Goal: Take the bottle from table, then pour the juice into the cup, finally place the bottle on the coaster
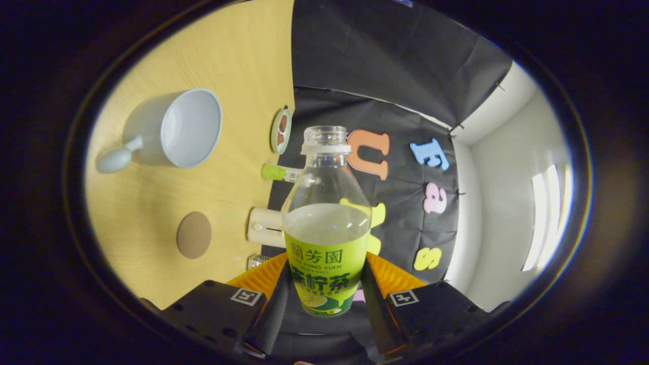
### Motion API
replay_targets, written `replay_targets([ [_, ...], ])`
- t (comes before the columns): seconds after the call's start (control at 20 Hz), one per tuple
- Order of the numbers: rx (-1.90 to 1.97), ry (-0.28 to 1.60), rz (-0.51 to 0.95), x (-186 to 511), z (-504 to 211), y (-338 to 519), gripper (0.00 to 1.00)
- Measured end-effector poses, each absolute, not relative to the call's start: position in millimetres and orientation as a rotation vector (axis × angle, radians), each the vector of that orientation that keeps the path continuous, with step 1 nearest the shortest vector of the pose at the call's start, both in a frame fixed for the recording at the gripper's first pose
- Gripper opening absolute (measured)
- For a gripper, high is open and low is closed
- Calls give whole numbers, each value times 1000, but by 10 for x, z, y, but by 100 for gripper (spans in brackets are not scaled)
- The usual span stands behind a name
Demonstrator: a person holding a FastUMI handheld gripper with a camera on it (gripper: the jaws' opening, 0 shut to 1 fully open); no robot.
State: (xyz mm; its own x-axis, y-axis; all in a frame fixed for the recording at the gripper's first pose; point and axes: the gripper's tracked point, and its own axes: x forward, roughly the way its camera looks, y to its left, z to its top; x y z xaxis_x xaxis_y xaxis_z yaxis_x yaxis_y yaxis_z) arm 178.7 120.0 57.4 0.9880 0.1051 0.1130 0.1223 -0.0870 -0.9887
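Gripper clamps bottle between both fingers — cup well beyond.

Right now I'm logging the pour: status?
Gripper fingers shut on bottle, uncapped, part full. Cup on table, apart from bottle. Coaster bare.

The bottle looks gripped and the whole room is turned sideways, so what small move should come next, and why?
Probably carry the bottle sideways until its open neck is over the cup. The gripper is shut on the bottle, both fingers pressing its label, and the cap is off. Juice still fills about half of it, the cup looks empty, and the neck is well off to the side of the cup's mouth. The coaster waits for later.
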Motion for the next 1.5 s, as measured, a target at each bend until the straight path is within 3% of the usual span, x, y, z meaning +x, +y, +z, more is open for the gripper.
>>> replay_targets([
  [0.8,-719,56,206,1643,538,1286,77],
  [1.05,-365,154,229,1791,529,1231,77],
  [1.5,-122,168,243,2125,440,1170,77],
])
